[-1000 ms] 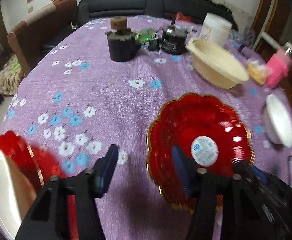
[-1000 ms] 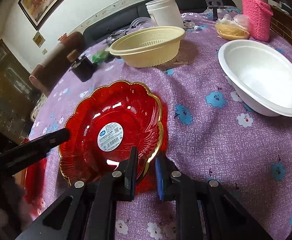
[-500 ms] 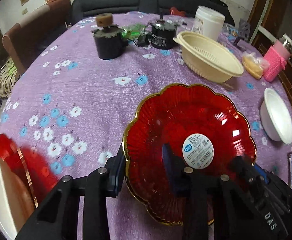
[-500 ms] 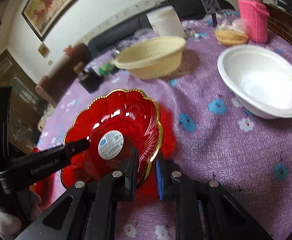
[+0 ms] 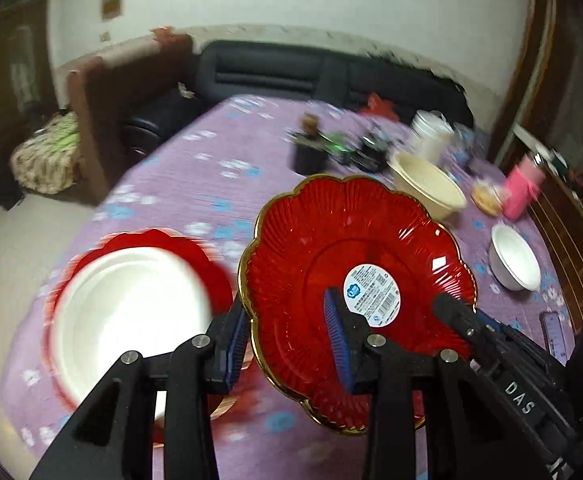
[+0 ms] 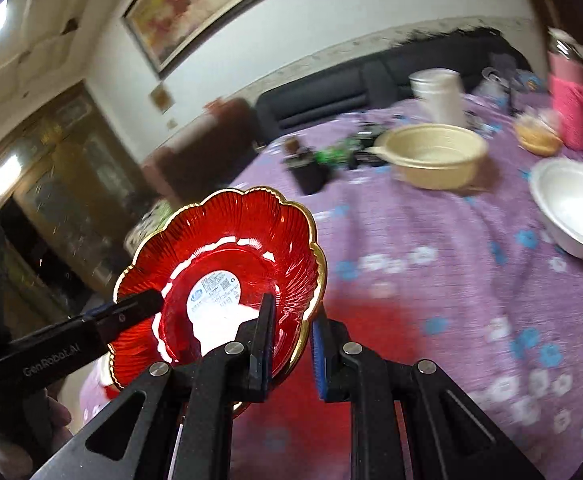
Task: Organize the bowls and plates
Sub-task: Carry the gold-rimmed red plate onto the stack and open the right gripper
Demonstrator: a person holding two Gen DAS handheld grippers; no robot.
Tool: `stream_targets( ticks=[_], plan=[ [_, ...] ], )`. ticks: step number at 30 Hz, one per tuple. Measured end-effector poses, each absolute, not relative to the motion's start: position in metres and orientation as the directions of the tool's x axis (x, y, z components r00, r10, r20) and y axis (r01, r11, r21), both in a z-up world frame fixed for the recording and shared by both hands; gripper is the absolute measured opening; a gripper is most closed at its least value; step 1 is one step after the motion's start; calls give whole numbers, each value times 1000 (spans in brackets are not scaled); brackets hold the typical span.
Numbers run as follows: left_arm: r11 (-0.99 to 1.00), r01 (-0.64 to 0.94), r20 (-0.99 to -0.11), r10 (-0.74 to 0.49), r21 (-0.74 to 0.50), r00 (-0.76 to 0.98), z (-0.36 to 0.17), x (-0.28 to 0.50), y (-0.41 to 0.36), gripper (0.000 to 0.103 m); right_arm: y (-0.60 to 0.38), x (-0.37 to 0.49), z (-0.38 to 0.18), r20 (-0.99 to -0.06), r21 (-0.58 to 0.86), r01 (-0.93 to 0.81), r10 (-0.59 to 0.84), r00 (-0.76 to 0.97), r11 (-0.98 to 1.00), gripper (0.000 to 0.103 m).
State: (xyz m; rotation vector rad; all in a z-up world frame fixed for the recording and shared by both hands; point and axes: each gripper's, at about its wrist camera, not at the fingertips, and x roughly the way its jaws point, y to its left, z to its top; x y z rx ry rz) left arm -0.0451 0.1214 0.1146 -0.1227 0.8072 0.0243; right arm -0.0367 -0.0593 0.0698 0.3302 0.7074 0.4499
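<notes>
A red scalloped plate with a gold rim and a round white sticker (image 5: 355,264) is lifted off the purple flowered tablecloth and tilted. My left gripper (image 5: 287,344) straddles its near-left rim, one finger outside and one inside, with a gap. My right gripper (image 6: 291,344) is shut on its right rim (image 6: 227,256). To the left, a white plate (image 5: 131,304) lies on another red plate (image 5: 147,240). A cream bowl (image 6: 431,156) and a white bowl (image 6: 571,204) stand further back on the table.
At the back of the table are a white tub (image 6: 437,92), a pink knitted bottle (image 6: 569,108), a bagged snack (image 6: 537,136) and small dark containers (image 5: 309,152). A black sofa (image 5: 291,72) and a brown chair (image 5: 103,92) stand behind.
The red plate has been lifted off the table and carried left toward the stacked plates. My left gripper closed in around its left rim. Both views are motion-blurred.
</notes>
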Motion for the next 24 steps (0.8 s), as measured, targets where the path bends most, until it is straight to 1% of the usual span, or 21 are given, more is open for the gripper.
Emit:
stream_targets(
  ticks=[6,9,11,16,24],
  plan=[
    [957,-249,-687,81,-148,722,123,-93,206,36,39,-48,88,-569,352,-428,554,608,832,18],
    [933,-325,-702,125,-158,701,114,-103,241,36,80,-52,84,-593,313,-472,557,581,824,18],
    [916,-357,-712,128,-181,691,107,-107,260,36,98,-54,79,-604,293,-487,555,572,822,18],
    [891,-397,-734,118,-219,669,91,-108,292,36,132,-47,64,-645,256,-504,534,547,825,18],
    [890,-391,-754,88,-234,652,72,-99,305,36,148,-35,53,-687,196,-474,465,559,859,18]
  ],
)
